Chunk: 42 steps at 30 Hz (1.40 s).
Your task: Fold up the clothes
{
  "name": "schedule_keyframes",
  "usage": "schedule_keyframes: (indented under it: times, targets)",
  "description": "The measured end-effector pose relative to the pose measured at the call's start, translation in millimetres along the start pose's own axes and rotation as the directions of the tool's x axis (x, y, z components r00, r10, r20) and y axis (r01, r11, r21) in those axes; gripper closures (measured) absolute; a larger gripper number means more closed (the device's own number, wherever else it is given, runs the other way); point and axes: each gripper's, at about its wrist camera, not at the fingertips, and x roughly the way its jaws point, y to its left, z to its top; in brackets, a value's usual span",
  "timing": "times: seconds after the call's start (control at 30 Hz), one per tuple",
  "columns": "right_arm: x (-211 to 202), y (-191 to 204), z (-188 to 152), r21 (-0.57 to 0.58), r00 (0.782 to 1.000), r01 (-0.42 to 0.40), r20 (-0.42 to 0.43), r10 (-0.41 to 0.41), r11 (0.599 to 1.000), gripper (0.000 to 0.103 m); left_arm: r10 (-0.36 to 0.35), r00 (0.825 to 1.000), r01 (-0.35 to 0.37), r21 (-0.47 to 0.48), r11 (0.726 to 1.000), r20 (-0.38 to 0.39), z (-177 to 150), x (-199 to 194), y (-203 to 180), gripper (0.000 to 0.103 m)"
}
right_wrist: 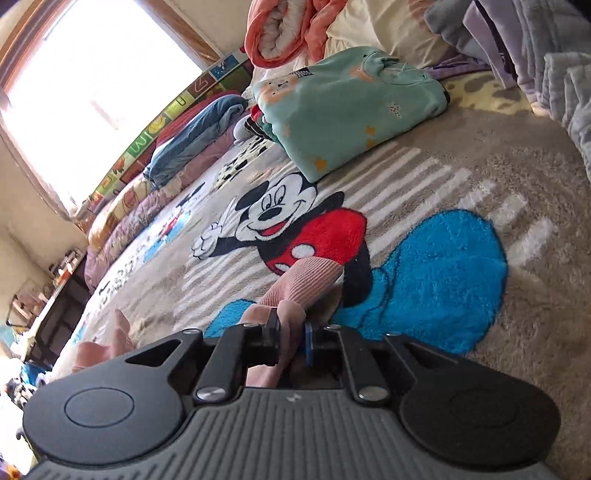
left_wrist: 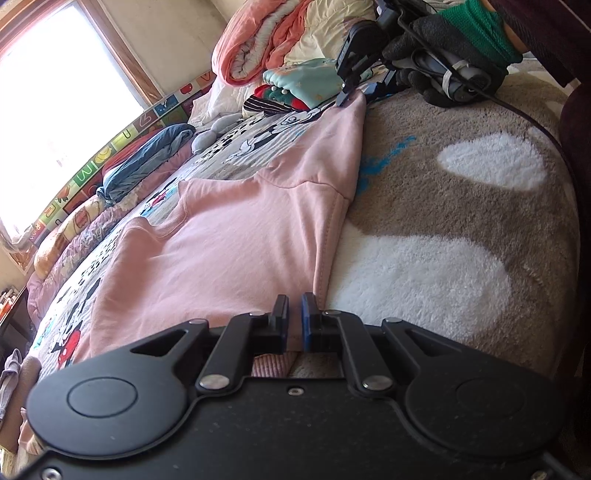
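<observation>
Sweatshirt (left_wrist: pixel 236 236): pink, spread flat on the bed's cartoon blanket (left_wrist: pixel 461 206).
Left gripper (left_wrist: pixel 294 314): pressed together, pinching the sweatshirt's near hem.
Right gripper (right_wrist: pixel 291 326): narrowly parted, pink cloth bunched between its fingers, ribbed cuff (right_wrist: pixel 310 280) sticking out ahead.
Background: folded teal garment (right_wrist: pixel 351 110) beyond, near piled quilts (right_wrist: pixel 288 29).

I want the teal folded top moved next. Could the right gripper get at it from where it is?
Probably not yet: the right gripper is shut on the pink sweatshirt cuff. Past that, only bare blanket lies before the teal folded top.
</observation>
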Motion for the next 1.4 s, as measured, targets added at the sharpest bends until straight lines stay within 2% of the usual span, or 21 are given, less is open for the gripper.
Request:
schedule_keyframes:
  times: [0.03,0.1,0.2,0.27,0.4,0.47,0.5,0.53,0.6,0.67,0.7,0.77,0.83,0.9,0.97,1.0,1.03,1.17,1.23,1.37,1.4]
  targets:
    - [-4,-5,0,0.047,1.000,-0.025,0.012,0.024,0.999,0.064,0.000,1.000,0.000,0.002,1.000,-0.001,0,0,0,0.099]
    - [-17,-6,-2,0.075,0.998,-0.019,0.057,0.015,0.997,0.057,0.000,1.000,0.000,0.002,1.000,-0.001,0,0,1,0.099]
    - [-39,8,-9,0.002,0.992,0.018,0.128,-0.018,1.000,0.053,0.001,1.000,-0.001,0.005,1.000,-0.001,0,0,1,0.099]
    - [-55,19,-18,-0.026,0.986,-0.023,0.165,0.027,0.999,0.053,0.002,1.000,-0.002,0.006,1.000,-0.001,0,0,1,0.099]
    - [-60,45,-46,-0.031,0.975,-0.217,0.036,0.218,0.976,0.054,0.004,1.000,-0.004,0.010,1.000,-0.002,1,0,1,0.099]
    - [-53,53,-62,-0.061,0.981,-0.192,-0.049,0.189,0.979,0.055,0.005,1.000,-0.005,0.011,1.000,-0.002,1,1,0,0.099]
    - [-48,52,-67,-0.098,0.991,-0.118,-0.068,0.112,0.988,0.057,0.005,1.000,-0.005,0.013,1.000,-0.002,1,1,0,0.099]
    - [-46,44,-69,-0.092,0.995,-0.083,-0.066,0.078,0.992,0.080,0.005,1.000,-0.005,0.013,1.000,-0.002,2,1,0,0.099]
    - [-49,33,-65,-0.022,0.997,-0.061,-0.047,0.060,0.998,0.088,0.004,1.000,-0.004,0.013,1.000,-0.003,2,1,-1,0.099]
    - [-61,45,-66,-0.057,0.997,-0.081,-0.015,0.081,0.995,0.064,0.003,1.000,-0.003,0.014,1.000,-0.006,3,1,-1,0.099]
    - [-68,55,-69,-0.103,0.995,-0.094,0.002,0.095,0.990,0.045,0.004,1.000,-0.004,0.017,1.000,-0.007,3,1,-1,0.099]
    - [-77,75,-77,-0.159,0.986,-0.166,-0.008,0.167,0.973,0.043,0.005,1.000,-0.005,0.021,1.000,-0.007,3,1,-1,0.099]
    - [-80,94,-93,-0.168,0.958,-0.286,-0.070,0.278,0.943,0.048,0.004,1.000,-0.004,0.021,1.000,-0.007,3,1,-1,0.099]
    - [-77,106,-112,-0.177,0.935,-0.343,-0.159,0.317,0.923,0.053,0.003,1.000,-0.003,0.020,1.000,-0.006,2,1,-1,0.099]
    - [-68,112,-127,-0.233,0.946,-0.275,-0.239,0.219,0.933,0.054,0.003,1.000,-0.002,0.022,1.000,-0.007,2,0,-1,0.099]
    - [-67,109,-128,-0.237,0.950,-0.253,-0.246,0.194,0.938,0.082,0.001,1.000,-0.001,0.022,1.000,-0.007,2,0,-1,0.099]
    - [-65,106,-129,-0.242,0.953,-0.230,-0.254,0.168,0.943,0.094,0.000,1.000,0.001,0.022,1.000,-0.007,2,0,-1,0.099]
    - [-74,117,-140,-0.359,0.969,-0.172,-0.231,0.092,0.917,0.088,-0.007,1.000,0.007,0.018,1.000,-0.007,2,0,1,0.099]
    - [-89,132,-153,-0.418,0.973,-0.202,-0.191,0.132,0.886,0.079,-0.003,1.000,0.003,0.021,1.000,-0.004,2,0,0,0.099]
    - [-86,150,-175,-0.550,0.977,-0.161,-0.206,0.054,0.820,0.078,0.002,1.000,-0.002,0.034,0.999,0.008,-1,-6,-2,0.099]
    - [-85,146,-176,-0.550,0.978,-0.147,-0.204,0.039,0.822,0.082,-0.001,1.000,0.000,0.034,0.999,0.011,-1,-8,-1,0.099]
